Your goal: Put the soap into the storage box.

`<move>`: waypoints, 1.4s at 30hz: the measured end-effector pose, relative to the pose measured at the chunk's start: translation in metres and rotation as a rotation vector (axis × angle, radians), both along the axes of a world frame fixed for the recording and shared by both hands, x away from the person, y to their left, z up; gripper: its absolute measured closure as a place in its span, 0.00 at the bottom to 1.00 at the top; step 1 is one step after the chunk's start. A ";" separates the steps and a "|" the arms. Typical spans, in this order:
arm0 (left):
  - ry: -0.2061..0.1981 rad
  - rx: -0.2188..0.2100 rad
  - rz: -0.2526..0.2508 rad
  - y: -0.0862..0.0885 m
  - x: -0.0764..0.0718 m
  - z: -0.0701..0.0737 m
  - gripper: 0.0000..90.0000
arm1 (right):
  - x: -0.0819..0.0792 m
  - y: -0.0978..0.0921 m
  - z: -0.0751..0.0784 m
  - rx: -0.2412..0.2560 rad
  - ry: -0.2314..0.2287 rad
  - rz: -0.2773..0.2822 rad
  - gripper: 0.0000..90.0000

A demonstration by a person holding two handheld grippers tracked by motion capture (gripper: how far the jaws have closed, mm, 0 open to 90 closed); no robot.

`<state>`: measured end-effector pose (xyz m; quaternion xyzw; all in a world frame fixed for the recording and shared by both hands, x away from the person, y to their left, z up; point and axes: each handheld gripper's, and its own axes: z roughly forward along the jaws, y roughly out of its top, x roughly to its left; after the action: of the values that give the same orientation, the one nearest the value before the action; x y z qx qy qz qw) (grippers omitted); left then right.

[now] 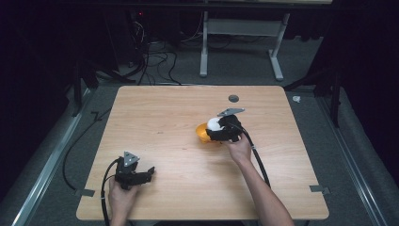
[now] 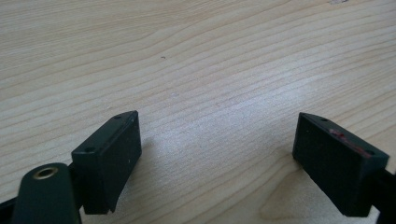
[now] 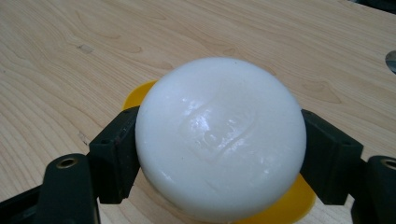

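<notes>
Nearest you, your left gripper (image 1: pixel 149 172) rests spread apart and empty on the table (image 1: pixel 179 117), while farther out your right gripper (image 3: pixel 219 154) pinches the white disc (image 3: pixel 219 137) across its rim above the yellow dish (image 1: pixel 202 133); it looks smooth, rigid and slippery, so squeeze across the widest part.

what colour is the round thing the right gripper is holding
White, glossy: the round thing sits between the right gripper jaws, above a yellow dish. Right gripper view shows it best.
</notes>
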<state>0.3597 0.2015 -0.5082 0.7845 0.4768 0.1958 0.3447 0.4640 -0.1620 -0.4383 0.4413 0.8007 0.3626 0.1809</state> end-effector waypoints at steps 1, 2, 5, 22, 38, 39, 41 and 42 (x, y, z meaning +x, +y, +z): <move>0.000 0.000 0.000 0.000 0.000 0.000 0.18 | 0.001 0.001 -0.001 0.002 0.002 -0.001 0.27; 0.000 0.000 0.000 0.000 0.000 0.000 0.18 | 0.002 0.002 -0.001 -0.007 0.004 0.001 0.27; 0.000 0.000 0.000 0.000 0.000 0.000 0.18 | 0.004 0.005 -0.003 -0.006 0.006 -0.007 0.27; 0.000 0.000 0.000 0.000 0.000 0.000 0.18 | 0.010 0.008 -0.013 -0.022 0.034 -0.028 0.27; -0.001 0.002 0.000 0.000 0.000 0.000 0.18 | 0.012 0.010 -0.018 -0.027 0.058 -0.036 0.27; 0.001 0.003 -0.001 0.000 0.000 0.000 0.18 | 0.012 0.010 -0.018 -0.027 0.059 -0.036 0.27; 0.000 0.002 0.000 0.000 0.000 0.000 0.18 | 0.012 0.011 -0.019 -0.027 0.060 -0.037 0.27; -0.001 0.002 0.000 0.000 0.000 0.000 0.18 | 0.013 0.011 -0.019 -0.028 0.060 -0.038 0.27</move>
<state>0.3597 0.2014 -0.5082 0.7848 0.4765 0.1964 0.3442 0.4765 -0.1514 -0.4571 0.4645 0.8022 0.3345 0.1696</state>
